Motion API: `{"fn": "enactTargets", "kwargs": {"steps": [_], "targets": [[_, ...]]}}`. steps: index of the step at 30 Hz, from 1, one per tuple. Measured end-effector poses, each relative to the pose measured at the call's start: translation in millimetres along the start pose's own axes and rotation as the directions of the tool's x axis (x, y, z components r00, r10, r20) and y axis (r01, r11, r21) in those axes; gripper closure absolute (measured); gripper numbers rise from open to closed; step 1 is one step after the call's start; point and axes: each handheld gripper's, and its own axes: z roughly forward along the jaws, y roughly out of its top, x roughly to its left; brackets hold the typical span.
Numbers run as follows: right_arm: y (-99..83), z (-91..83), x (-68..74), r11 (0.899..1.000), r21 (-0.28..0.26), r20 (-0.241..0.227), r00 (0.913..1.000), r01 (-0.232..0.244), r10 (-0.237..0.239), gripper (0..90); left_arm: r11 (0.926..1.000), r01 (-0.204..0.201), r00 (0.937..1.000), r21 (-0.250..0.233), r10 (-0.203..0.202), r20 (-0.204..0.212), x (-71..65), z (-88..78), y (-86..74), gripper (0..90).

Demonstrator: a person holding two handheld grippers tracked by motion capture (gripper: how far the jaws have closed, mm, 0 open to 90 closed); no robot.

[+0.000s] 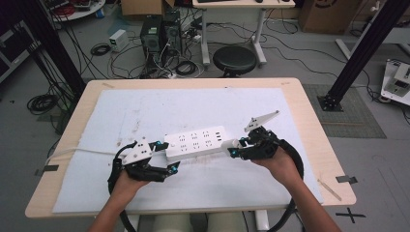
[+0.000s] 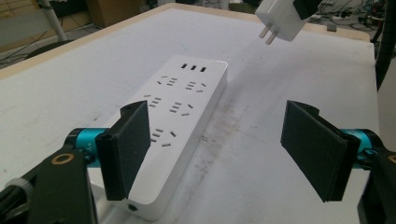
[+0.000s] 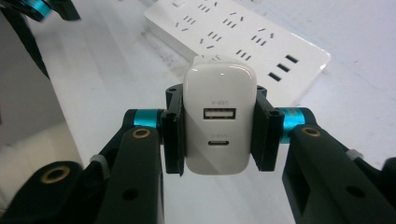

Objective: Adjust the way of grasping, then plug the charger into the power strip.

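Note:
A white power strip (image 1: 196,141) lies on the mat across the middle of the table, its sockets and USB ports facing up (image 2: 187,102) (image 3: 243,39). My left gripper (image 1: 167,157) is open at the strip's left end; its pads stand wide apart (image 2: 224,149), one beside the strip's near corner, with nothing between them. My right gripper (image 1: 235,149) is shut on a white USB charger (image 3: 219,121), pads pressing its two sides. The charger (image 2: 282,18) hangs in the air off the strip's right end, its two prongs bare and pointing down.
A white mat (image 1: 145,106) covers most of the wooden table (image 1: 309,121). The strip's white cable (image 1: 82,151) trails off the left edge. A black stool (image 1: 234,59) stands beyond the far edge, with computers and floor cables behind it.

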Motion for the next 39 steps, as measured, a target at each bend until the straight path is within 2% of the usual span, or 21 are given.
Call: {"fn": "enactTargets", "kwargs": {"steps": [5,8,15,22,23,26,28,29,31,33,36,37,39], "targets": [[5.7,-2.9,-2.5,0.999,0.025,0.017,0.9996,0.024,-0.024,63.6,0.9998,0.008,0.9995,-0.018,-0.009,-0.03,3.2,-11.3,-2.2,24.1],[8.1,-1.3,-2.3,0.998,0.054,0.021,0.9992,0.031,-0.033,63.6,0.9986,0.031,0.9979,-0.042,-0.033,-0.055,7.9,-19.5,-3.5,23.8],[15.1,-1.4,-4.5,0.996,0.077,0.018,0.9992,0.035,-0.036,63.6,0.9985,0.026,0.9972,-0.047,-0.03,-0.068,9.6,-25.8,-3.3,23.8],[30.3,2.2,-5.4,0.991,0.105,0.014,0.9959,0.087,-0.089,63.6,0.9977,0.043,0.9951,-0.053,-0.047,-0.087,11.3,-32.9,-7.9,23.8],[40.4,6.2,-6.2,0.985,0.127,0.003,0.9925,0.121,-0.122,63.6,0.9978,0.043,0.994,-0.051,-0.047,-0.099,12.8,-36.7,-8.9,23.8],[51.3,10.1,-7.2,0.972,0.158,0.007,0.9838,0.176,-0.179,63.6,0.9986,0.033,0.993,-0.04,-0.037,-0.112,13.8,-39.4,-9.6,23.8],[58.7,12.6,-7.3,0.963,0.179,0.002,0.9788,0.201,-0.205,63.6,0.9992,0.024,0.9922,-0.032,-0.028,-0.121,14.0,-40.4,-10.2,23.8],[58.7,12.6,-7.3,0.963,0.179,0.002,0.9788,0.201,-0.205,63.6,0.9992,0.024,0.9922,-0.032,-0.028,-0.121,14.0,-40.4,-10.2,23.8],[67.3,15.1,-7.4,0.952,0.193,-0.002,0.9702,0.238,-0.242,63.6,0.9995,0.019,0.9913,-0.026,-0.022,-0.13,14.0,-42.3,-11.1,23.8],[70.0,16.0,-7.1,0.949,0.195,-0.003,0.9676,0.248,-0.252,63.6,0.9995,0.021,0.9909,-0.024,-0.024,-0.132,14.0,-43.3,-11.5,23.8],[83.5,21.7,-6.1,0.925,0.212,-0.001,0.9463,0.316,-0.323,63.7,0.9996,0.02,0.9898,-0.02,-0.023,-0.141,15.4,-45.9,-14.2,23.8],[86.5,23.2,-5.8,0.921,0.222,-0.007,0.9447,0.321,-0.328,63.7,0.9996,0.02,0.9896,-0.02,-0.023,-0.142,15.7,-46.5,-14.9,23.8],[91.2,26.6,-5.4,0.906,0.233,-0.017,0.9335,0.352,-0.358,63.7,0.9995,0.021,0.9893,-0.022,-0.024,-0.144,16.2,-47.7,-16.0,23.8]]}}
